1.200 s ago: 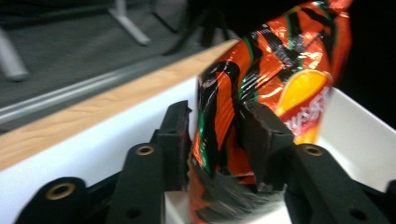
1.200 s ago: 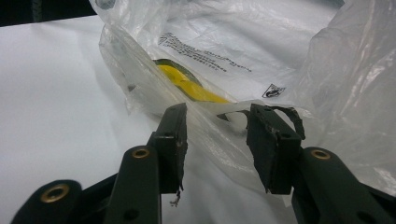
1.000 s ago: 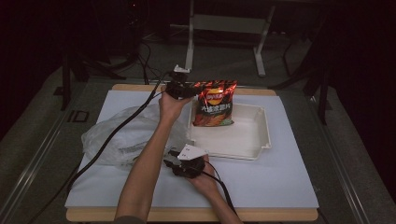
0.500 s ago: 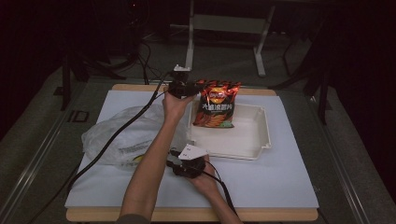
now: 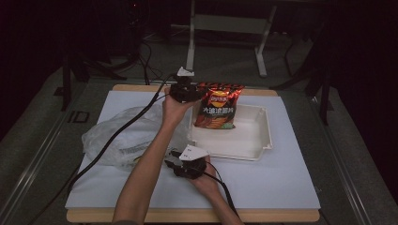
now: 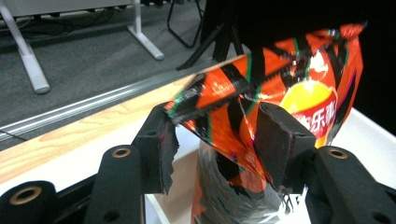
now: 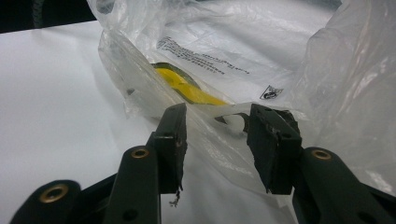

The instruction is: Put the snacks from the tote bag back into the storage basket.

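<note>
Jaws of right gripper (image 7: 217,140) straddle yellow-filled plastic bag (image 7: 243,70).

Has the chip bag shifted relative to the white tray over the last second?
No clear shift. The chip bag stands at the white tray's far-left corner, as before.

The left gripper (image 5: 193,92) has drifted slightly toward the table's far edge and to the right over the last second. The shiny red-and-orange crisp bag (image 5: 217,106) whose top corner sits between its jaws has gone with it and now stands more upright in the white foam tray (image 5: 253,140).
</note>
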Tool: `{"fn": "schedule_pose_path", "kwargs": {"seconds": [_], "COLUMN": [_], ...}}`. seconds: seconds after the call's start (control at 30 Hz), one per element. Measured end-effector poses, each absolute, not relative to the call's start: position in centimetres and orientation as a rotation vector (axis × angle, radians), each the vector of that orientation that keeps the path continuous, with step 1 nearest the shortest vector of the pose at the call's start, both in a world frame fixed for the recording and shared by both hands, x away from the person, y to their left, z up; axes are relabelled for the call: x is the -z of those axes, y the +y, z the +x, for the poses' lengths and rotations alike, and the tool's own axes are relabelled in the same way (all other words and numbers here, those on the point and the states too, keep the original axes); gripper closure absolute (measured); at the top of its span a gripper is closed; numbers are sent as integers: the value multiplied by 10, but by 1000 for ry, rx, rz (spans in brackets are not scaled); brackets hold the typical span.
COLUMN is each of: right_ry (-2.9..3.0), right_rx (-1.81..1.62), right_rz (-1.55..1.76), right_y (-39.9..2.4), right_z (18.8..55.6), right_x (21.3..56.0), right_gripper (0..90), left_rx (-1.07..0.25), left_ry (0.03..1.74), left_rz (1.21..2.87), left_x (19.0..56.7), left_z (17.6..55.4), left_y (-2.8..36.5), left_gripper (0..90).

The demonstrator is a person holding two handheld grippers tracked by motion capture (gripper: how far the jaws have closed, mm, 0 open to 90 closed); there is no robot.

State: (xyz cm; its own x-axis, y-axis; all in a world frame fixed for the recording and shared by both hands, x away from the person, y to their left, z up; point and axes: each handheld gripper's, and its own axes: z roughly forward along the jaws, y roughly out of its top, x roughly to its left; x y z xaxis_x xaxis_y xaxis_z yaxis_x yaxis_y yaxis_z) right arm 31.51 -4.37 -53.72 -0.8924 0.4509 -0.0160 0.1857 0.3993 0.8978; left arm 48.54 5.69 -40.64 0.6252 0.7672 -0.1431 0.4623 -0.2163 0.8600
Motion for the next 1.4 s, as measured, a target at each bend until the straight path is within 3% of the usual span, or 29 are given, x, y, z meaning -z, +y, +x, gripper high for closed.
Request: {"fn": "schedule_pose_path", "kwargs": {"seconds": [0.3, 0.7, 1.07, 1.4], "right_ry": [2400, 2396, 2397, 2398], "right_rx": [-1492, -1499, -1495, -1496], "right_rz": [563, 566, 565, 562], "right_y": [-44, -45, -44, -44], "right_z": [315, 315, 315, 315], "right_x": [537, 537, 537, 537], "right_gripper": [573, 572, 572, 571], "left_rx": [-360, -365, -335, -353], "left_ry": [998, 1143, 1035, 964], "left_rz": [1941, 1853, 1867, 1928], "left_x": [434, 436, 428, 414], "left_z": [484, 495, 483, 472], "left_y": [37, 38, 39, 48], "left_gripper": [458, 459, 405, 429]}}
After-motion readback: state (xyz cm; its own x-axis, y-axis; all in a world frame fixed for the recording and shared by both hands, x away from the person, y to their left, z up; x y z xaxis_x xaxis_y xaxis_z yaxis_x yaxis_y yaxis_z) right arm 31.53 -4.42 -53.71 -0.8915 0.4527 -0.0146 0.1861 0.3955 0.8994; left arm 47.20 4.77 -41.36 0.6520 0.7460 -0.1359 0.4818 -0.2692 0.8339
